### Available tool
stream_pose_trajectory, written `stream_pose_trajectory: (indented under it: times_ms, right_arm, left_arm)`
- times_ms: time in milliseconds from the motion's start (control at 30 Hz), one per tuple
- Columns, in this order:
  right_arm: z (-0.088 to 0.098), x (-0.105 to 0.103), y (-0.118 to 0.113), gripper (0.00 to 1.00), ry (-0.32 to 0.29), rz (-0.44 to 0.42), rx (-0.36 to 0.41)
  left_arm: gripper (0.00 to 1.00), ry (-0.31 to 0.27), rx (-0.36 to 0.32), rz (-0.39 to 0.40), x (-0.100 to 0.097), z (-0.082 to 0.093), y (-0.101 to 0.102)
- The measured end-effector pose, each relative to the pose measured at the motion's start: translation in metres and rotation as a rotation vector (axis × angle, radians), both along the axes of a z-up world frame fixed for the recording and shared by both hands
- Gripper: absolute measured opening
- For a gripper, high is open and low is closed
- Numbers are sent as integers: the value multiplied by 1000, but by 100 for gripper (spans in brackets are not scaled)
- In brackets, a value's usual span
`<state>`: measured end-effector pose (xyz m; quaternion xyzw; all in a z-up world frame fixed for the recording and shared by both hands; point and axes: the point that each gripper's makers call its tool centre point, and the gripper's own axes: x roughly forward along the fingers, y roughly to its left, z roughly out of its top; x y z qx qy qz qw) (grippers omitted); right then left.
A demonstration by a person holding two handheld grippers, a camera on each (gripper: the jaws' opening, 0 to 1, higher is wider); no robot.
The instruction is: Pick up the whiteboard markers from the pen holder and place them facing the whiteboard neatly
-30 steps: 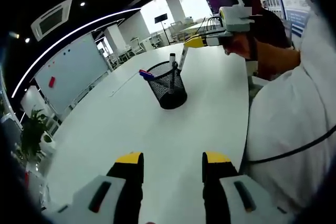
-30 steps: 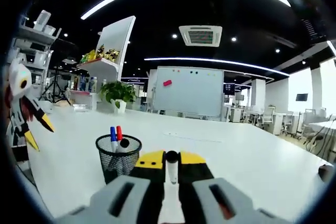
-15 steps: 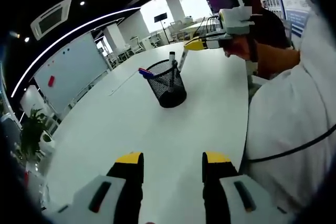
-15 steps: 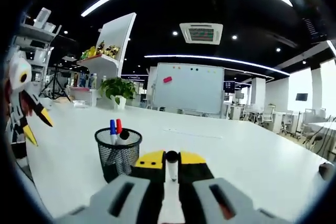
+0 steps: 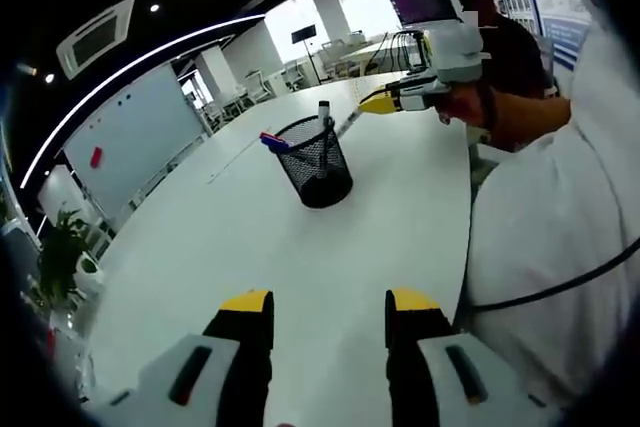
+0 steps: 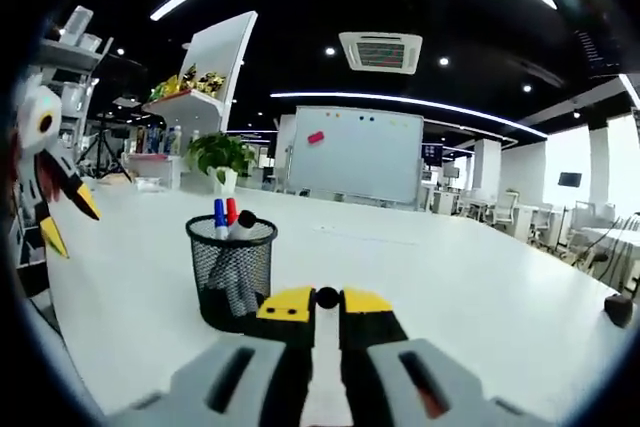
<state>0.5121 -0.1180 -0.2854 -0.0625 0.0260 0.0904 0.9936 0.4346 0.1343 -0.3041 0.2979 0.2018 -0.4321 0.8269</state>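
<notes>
Holding a white, black-capped marker (image 6: 325, 319) clamped lengthwise between its closed jaws, the right tool (image 6: 326, 309) points its cap toward the distant wall-mounted whiteboard (image 6: 360, 157), so the marker's long axis already faces it. The black mesh pen holder (image 6: 231, 269), with blue, red and black-capped markers, stands just left on the white worktop (image 6: 480, 277). The left tool (image 5: 330, 319) hovers farther back, jaws apart and empty.

Black mesh pen holder (image 6: 231, 269); blue marker (image 6: 219, 217), red marker (image 6: 232, 212); white table (image 6: 480, 287); yellow-tipped right gripper (image 6: 318, 301)
</notes>
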Motion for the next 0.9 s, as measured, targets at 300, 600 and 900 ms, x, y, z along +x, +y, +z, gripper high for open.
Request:
stream_pose_trajectory:
  times_ms: [300, 600, 900]
  right_arm:
    - [-9, 0, 8, 9, 23, 3, -24]
    - [-19, -3, 5, 9, 71, -58, -34]
    - [-43, -4, 1, 9, 150, -92, -57]
  left_arm:
    - [46, 17, -10, 12, 3, -3, 4]
    - [46, 26, -1, 18, 2, -6, 6]
    - [45, 31, 3, 18, 1, -7, 5]
